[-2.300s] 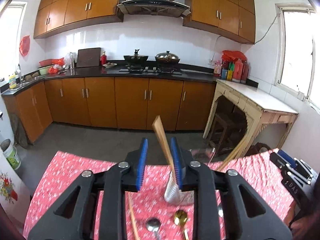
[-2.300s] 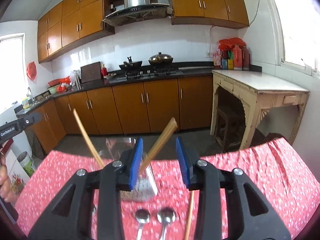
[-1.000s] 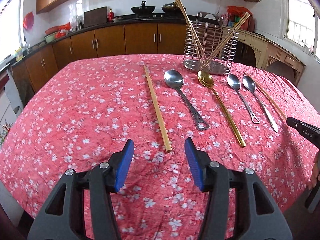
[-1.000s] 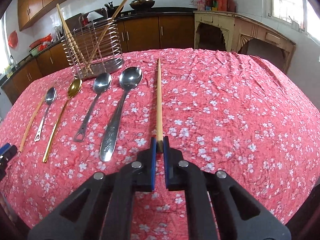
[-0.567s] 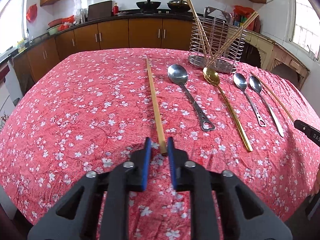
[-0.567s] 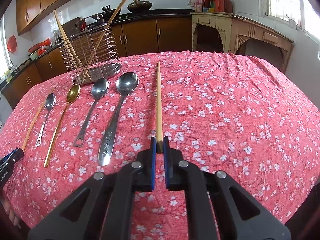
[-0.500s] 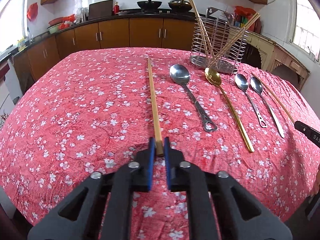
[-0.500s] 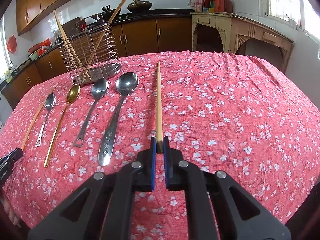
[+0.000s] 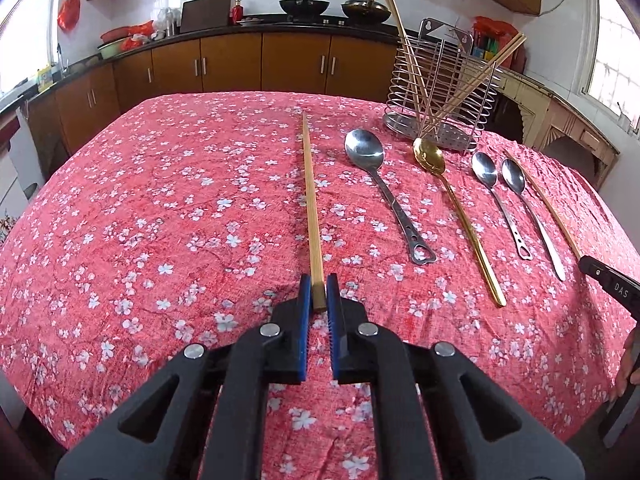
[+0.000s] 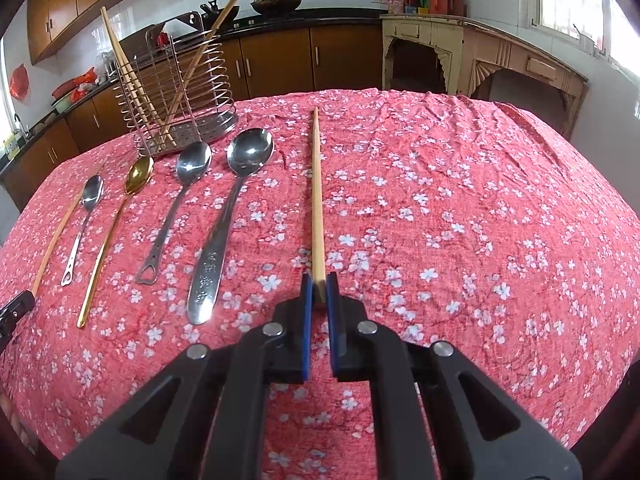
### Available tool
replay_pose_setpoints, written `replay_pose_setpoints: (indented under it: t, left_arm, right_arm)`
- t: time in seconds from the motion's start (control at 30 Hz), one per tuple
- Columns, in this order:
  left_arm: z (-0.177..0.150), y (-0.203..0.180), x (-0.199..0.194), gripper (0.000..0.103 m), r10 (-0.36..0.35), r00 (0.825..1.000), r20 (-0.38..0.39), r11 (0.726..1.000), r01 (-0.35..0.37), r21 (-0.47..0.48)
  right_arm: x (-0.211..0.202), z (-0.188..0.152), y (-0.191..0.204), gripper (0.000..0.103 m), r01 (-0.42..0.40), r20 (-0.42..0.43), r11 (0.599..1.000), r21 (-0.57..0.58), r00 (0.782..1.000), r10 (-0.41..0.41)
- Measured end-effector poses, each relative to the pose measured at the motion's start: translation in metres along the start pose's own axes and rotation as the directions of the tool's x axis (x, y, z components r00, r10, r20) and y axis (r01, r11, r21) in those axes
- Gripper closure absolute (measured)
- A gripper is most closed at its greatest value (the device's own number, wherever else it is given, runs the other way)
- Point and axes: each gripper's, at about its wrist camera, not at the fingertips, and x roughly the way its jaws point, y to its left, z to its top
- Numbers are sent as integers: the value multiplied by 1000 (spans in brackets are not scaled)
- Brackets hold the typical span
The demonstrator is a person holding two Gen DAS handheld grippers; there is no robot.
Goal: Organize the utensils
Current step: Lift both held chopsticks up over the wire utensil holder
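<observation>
My left gripper (image 9: pixel 317 285) is shut on the near end of a wooden chopstick (image 9: pixel 310 200) that lies along the red floral tablecloth (image 9: pixel 160 208). My right gripper (image 10: pixel 319 283) is shut on the near end of another wooden chopstick (image 10: pixel 317 188). A wire utensil holder (image 9: pixel 438 92) stands at the far side of the table with several chopsticks leaning in it; it also shows in the right wrist view (image 10: pixel 180 88). Between the two chopsticks lie three steel spoons (image 10: pixel 236 208) and a gold spoon (image 10: pixel 116 224).
The right gripper's tip (image 9: pixel 608 280) shows at the right edge of the left wrist view, the left gripper's tip (image 10: pixel 14 312) at the left edge of the right wrist view. Kitchen cabinets (image 9: pixel 240 64) and a cream side table (image 10: pixel 480 56) stand beyond the table.
My left gripper came down to the table and shut on the chopstick's near end. My right gripper stays shut on its chopstick, which has lifted slightly.
</observation>
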Motion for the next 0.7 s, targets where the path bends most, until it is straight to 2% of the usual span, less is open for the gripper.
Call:
replay_pose_setpoints:
  t: [0.2,0.33,0.53,0.7]
  left_arm:
    - [3,5,-2,96,-18,1000,-23,1000,18,3]
    - [11,14,-14,96,-11,1000,0,1000,11,16]
    - [37,23,-45,96,10,995,101,999,-15,43]
    - [70,30,-72,96,32,979,202,998,-41,40]
  right_arm:
    - [0,2,2,95,9,-3,1000,-26,1000,-9]
    - [-16,7,-3,95,18,61,1000,-18,998,-17]
    - [-56,31,-6,95,35,202,999,-23,979,-30]
    - [-82,54,-6,95,33,286,999,-23,958,-25]
